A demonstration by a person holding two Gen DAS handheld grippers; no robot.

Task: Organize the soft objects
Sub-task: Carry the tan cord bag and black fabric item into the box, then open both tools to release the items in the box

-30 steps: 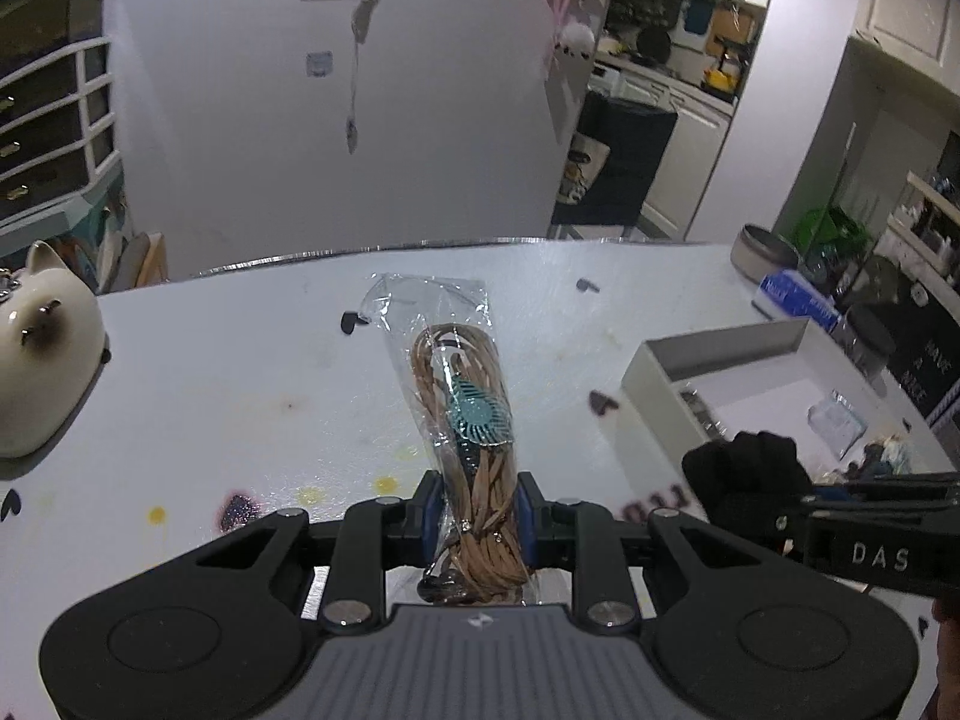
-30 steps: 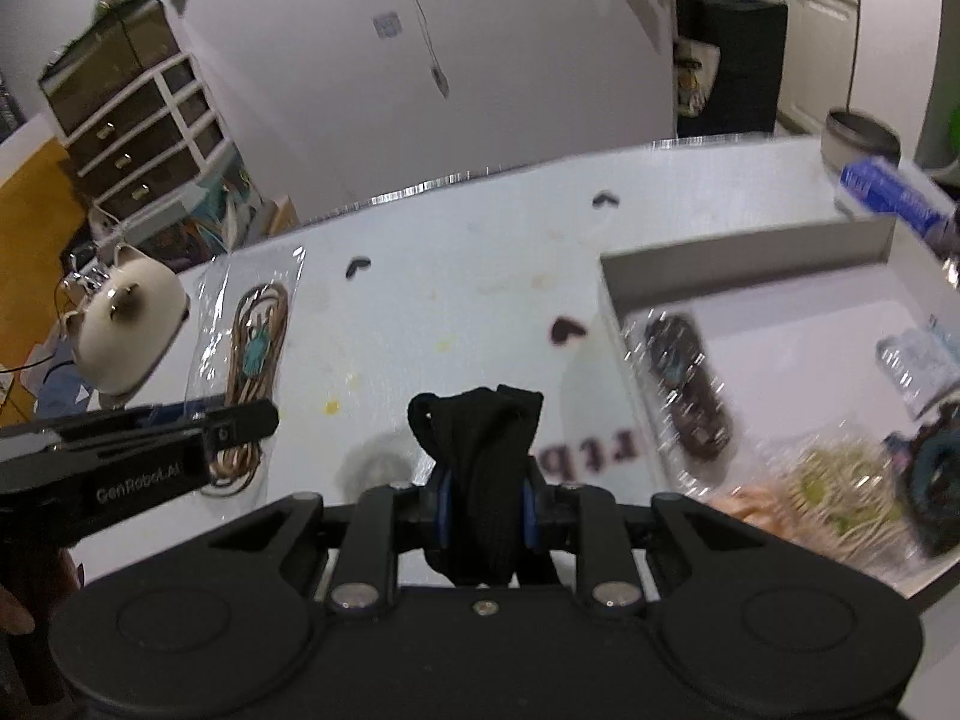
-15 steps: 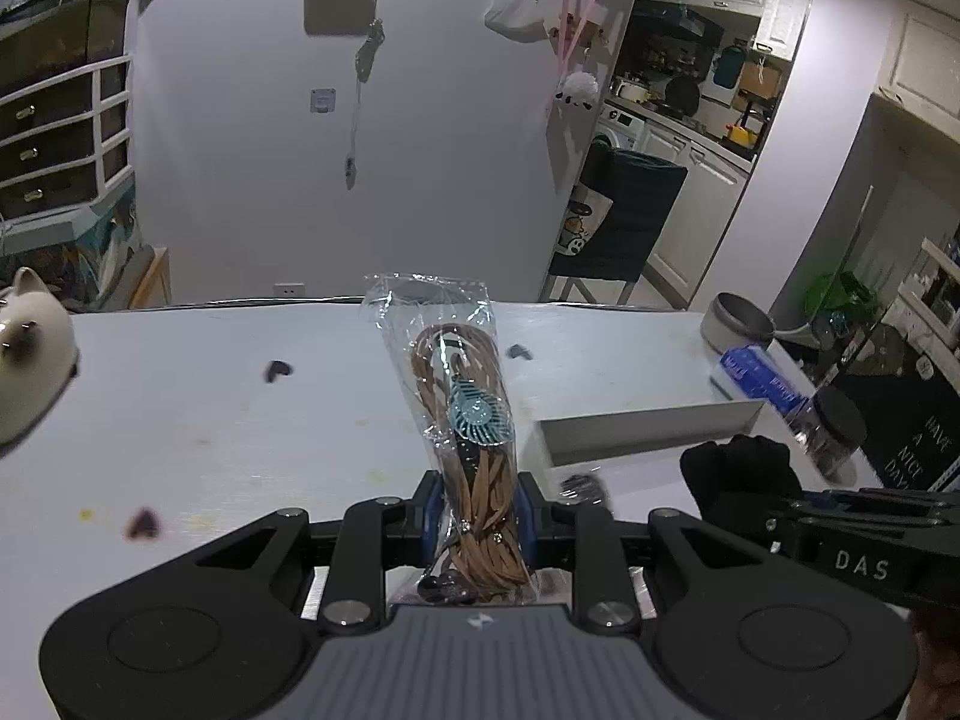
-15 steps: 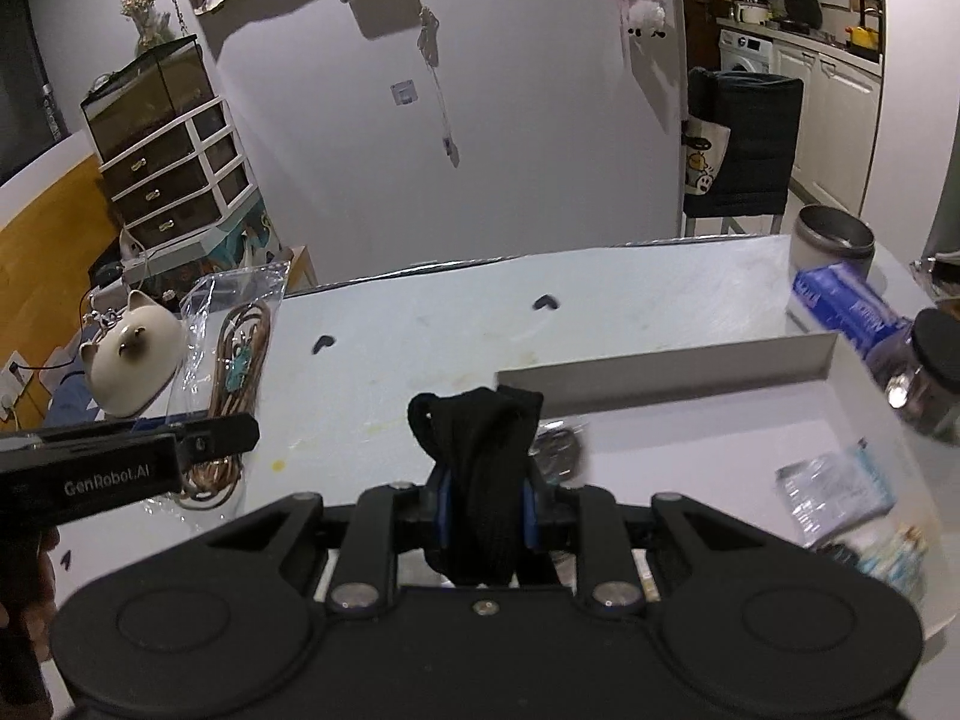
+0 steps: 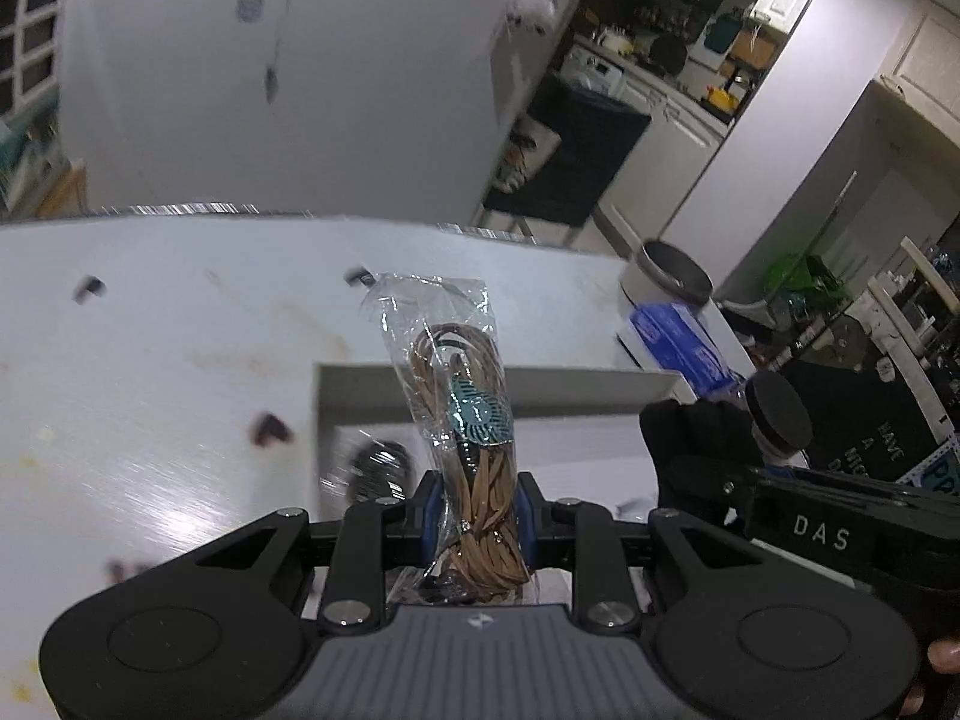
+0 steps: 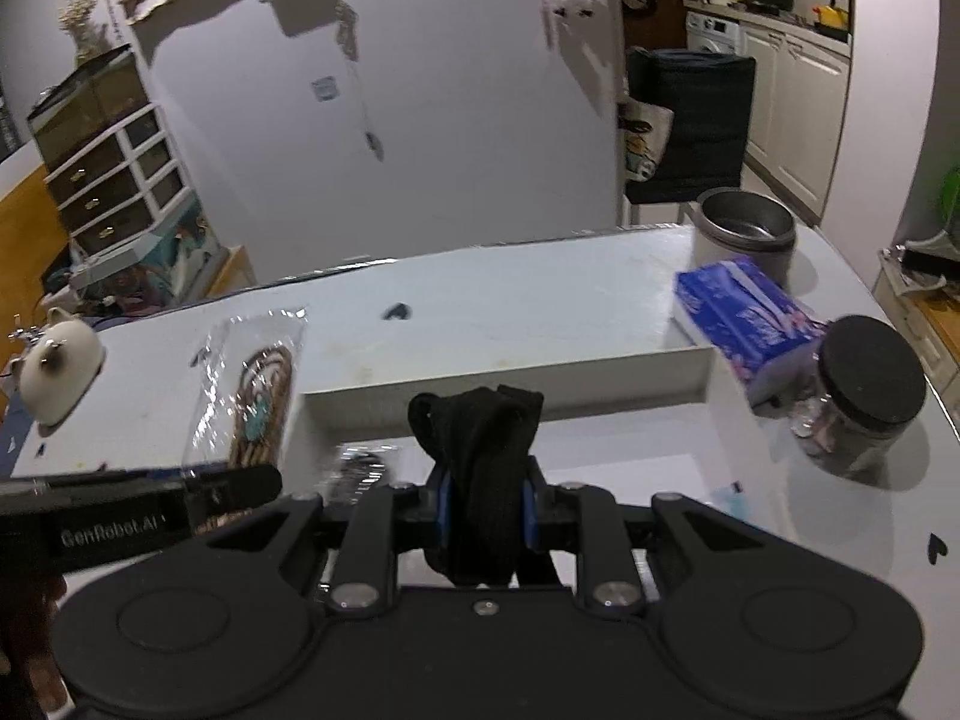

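Note:
My left gripper (image 5: 477, 510) is shut on a clear plastic bag of tan cord with a teal charm (image 5: 465, 420) and holds it upright over the near left part of the white tray (image 5: 540, 387). My right gripper (image 6: 483, 507) is shut on a folded black cloth (image 6: 480, 468) and holds it above the tray's middle (image 6: 510, 387). The bag also shows at the left in the right wrist view (image 6: 258, 402). The black cloth shows at the right in the left wrist view (image 5: 690, 438). A dark bagged item (image 5: 381, 468) lies in the tray's left corner.
A blue tissue pack (image 6: 744, 315), a black-lidded jar (image 6: 858, 396) and a metal tin (image 6: 744, 231) stand right of and behind the tray. A white cat figure (image 6: 57, 372) sits at the table's left edge. Small dark hearts (image 5: 270, 429) mark the tabletop.
Both grippers have risen and moved right and forward over the tray with their loads. The bag has left the tabletop. The cat figure has left the left wrist view.

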